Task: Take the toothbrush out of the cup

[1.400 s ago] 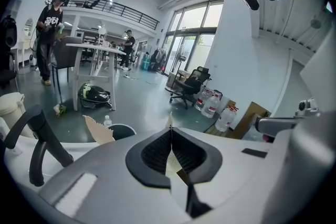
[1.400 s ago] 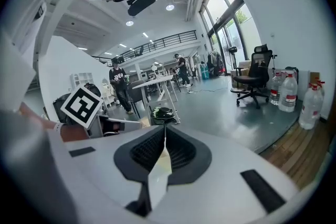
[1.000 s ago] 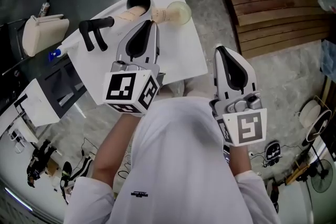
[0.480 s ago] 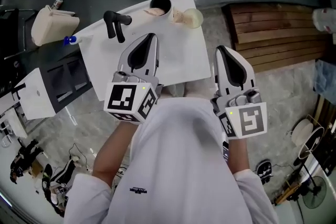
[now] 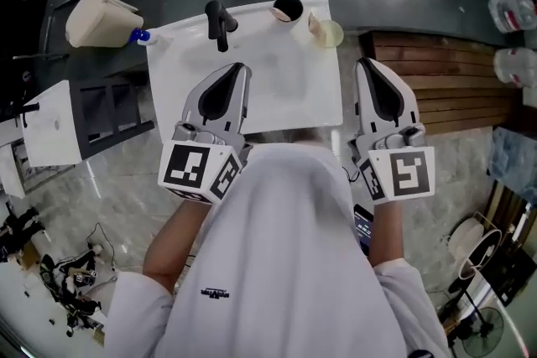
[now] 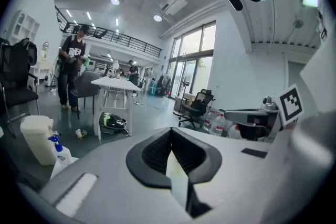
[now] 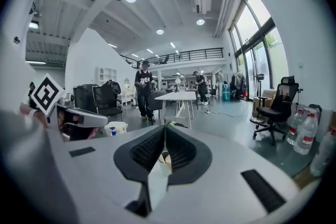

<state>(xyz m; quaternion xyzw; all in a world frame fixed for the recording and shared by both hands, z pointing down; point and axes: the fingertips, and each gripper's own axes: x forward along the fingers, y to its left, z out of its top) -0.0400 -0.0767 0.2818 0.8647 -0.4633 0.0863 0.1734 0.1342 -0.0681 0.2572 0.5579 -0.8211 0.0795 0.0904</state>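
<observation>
Cream bin [image 5: 94, 12] on the floor at far left, blue-topped spray bottle [image 5: 141, 36] just beside it. White table [image 5: 277, 92]: black handled tool [image 5: 220, 19] near its far edge. Left gripper [image 5: 236, 69] over the table's near half, jaws together, nothing between. Cup [image 5: 288, 8] at the far edge, dark inside; toothbrush not made out. Clear glass bowl [image 5: 329, 33] just right of the cup. Right gripper [image 5: 367, 64] off the table's right edge, jaws together, empty, well apart from the cup. Wooden pallet [image 5: 445, 84] at right
</observation>
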